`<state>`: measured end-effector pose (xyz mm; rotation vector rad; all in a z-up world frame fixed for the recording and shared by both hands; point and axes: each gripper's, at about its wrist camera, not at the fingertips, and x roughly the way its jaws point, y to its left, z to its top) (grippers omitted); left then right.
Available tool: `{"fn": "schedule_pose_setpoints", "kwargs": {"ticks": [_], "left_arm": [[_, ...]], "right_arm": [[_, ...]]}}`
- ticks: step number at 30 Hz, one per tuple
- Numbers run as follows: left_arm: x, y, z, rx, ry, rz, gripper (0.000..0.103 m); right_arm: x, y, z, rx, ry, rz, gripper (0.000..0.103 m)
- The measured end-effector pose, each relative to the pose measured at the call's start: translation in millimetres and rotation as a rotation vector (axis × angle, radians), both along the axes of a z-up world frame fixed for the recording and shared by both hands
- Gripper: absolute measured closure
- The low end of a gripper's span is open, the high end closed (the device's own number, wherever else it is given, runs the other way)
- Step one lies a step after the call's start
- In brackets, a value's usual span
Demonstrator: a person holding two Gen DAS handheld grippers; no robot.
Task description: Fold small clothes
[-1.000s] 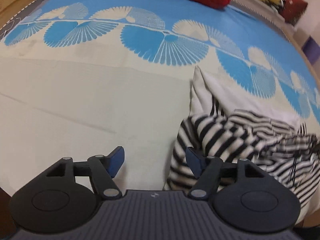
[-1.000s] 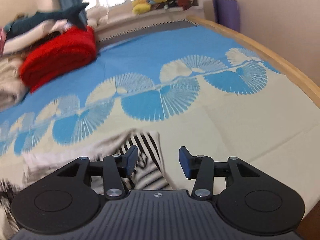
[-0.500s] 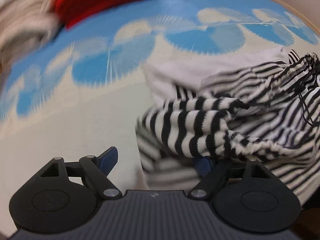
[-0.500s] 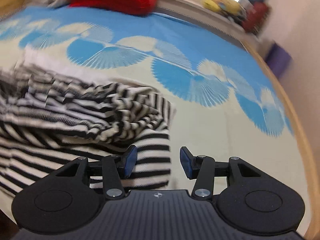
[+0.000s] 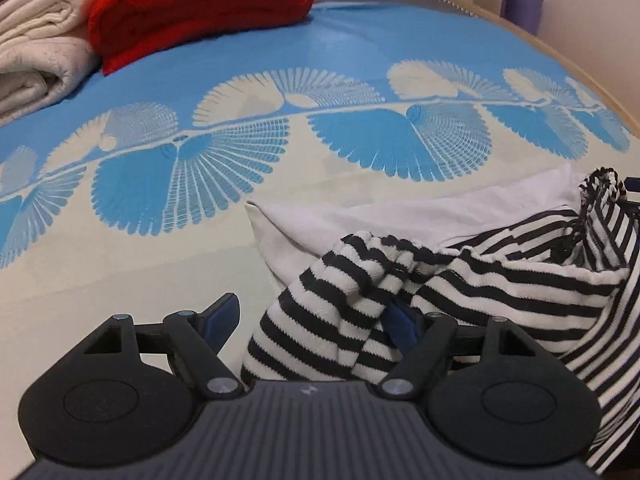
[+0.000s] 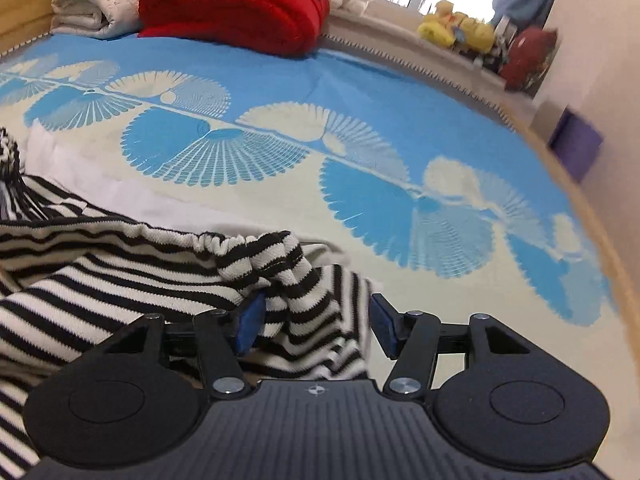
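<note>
While the black-and-white striped knit garment (image 5: 472, 292) lies crumpled on the blue-and-cream bed cover (image 5: 280, 60), folding has hardly begun; left gripper (image 5: 310, 320) closing slightly, right gripper (image 6: 316, 322) opening, cloth between both jaws, unclamped.

My matt black plastic gripper (image 5: 310, 318) met ribbed striped knit (image 5: 500, 280); beyond it, fuzzy red blanket (image 5: 200, 4).

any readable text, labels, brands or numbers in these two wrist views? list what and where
None readable in either view.
Left gripper body: a small embossed mark at its front edge, too small to read.
Right gripper body: a small cross-shaped mark, no letters.
Striped garment, bedspread, red blanket: no tag or print showing.
</note>
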<state>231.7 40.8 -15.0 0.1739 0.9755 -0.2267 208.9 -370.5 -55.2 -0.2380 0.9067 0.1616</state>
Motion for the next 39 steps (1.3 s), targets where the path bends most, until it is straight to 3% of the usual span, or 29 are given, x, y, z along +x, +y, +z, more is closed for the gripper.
{"fn": "schedule_pose_setpoints", "kwargs": {"ticks": [2,5,6,7,9,10,12,13,15,17,19,21,25,28,30,31,33,34,37,39], "left_arm": [[4.7,-4.5,-4.0,0.038,-0.010,-0.007,0.021],[12.7,-3.5,-10.1,0.036,0.004,-0.010,0.039],[14.6,-3.1,-11.7,0.034,0.019,-0.016,0.056],[16.1,-2.1,-13.0,0.033,0.032,-0.028,0.081],[17.9,1.2,-9.0,0.049,0.011,-0.026,0.098],[18.5,4.8,-1.5,0.059,-0.045,0.012,0.098],[21.8,26.8,20.6,-0.036,-0.165,0.134,0.098],[24.0,38.2,25.9,-0.098,-0.191,0.182,0.098],[33.9,48.8,18.6,-0.144,-0.150,0.232,0.097],[44.4,37.3,-2.8,-0.046,-0.060,0.199,0.097],[48.6,26.5,-13.0,0.023,-0.044,0.174,0.098],[52.0,29.3,-11.5,-0.020,-0.051,0.205,0.098],[52.5,44.7,9.4,-0.151,-0.149,0.290,0.098],[57.9,44.4,12.3,-0.150,-0.186,0.318,0.098],[71.9,41.3,3.3,-0.131,-0.115,0.328,0.090],[79.4,40.2,-8.4,-0.125,-0.023,0.331,0.073],[86.1,39.8,-27.7,-0.153,0.151,0.315,0.061],[84.7,39.1,-30.2,-0.159,0.180,0.309,0.061],[76.0,39.7,-9.9,-0.145,0.126,0.296,0.053],[62.4,47.1,7.0,-0.184,0.103,0.306,0.049]], "right_arm": [[7.6,3.1,-5.5,0.013,0.015,0.025,0.044],[16.6,9.1,-14.2,0.001,0.040,0.054,0.044],[19.2,10.7,-16.9,-0.009,0.048,0.061,0.046],[22.2,12.0,-18.2,-0.013,0.053,0.068,0.049],[27.3,10.5,-12.7,0.024,0.059,0.072,0.080],[29.1,6.4,-4.6,0.051,0.041,0.059,0.094],[36.6,-25.2,24.5,0.242,-0.033,-0.071,0.097],[39.4,-46.0,35.7,0.350,-0.073,-0.159,0.098],[42.8,-69.9,41.0,0.418,-0.125,-0.293,0.098],[51.2,-60.8,29.1,0.292,-0.097,-0.317,0.098],[59.8,-42.8,11.4,0.175,-0.035,-0.299,0.099],[64.6,-29.8,5.9,0.126,-0.045,-0.280,0.101],[66.9,-31.2,22.4,0.166,-0.169,-0.358,0.102],[70.2,-28.7,27.3,0.156,-0.242,-0.383,0.102],[78.3,-23.0,17.6,0.149,-0.195,-0.380,0.101],[85.0,-21.8,8.6,0.147,-0.124,-0.379,0.100],[94.8,-20.6,-17.3,0.125,0.062,-0.381,0.092],[93.8,-20.6,-24.6,0.123,0.109,-0.378,0.089],[83.5,-21.9,-17.0,0.135,0.112,-0.359,0.088],[70.5,-31.6,0.0,0.174,0.077,-0.382,0.079]]}}
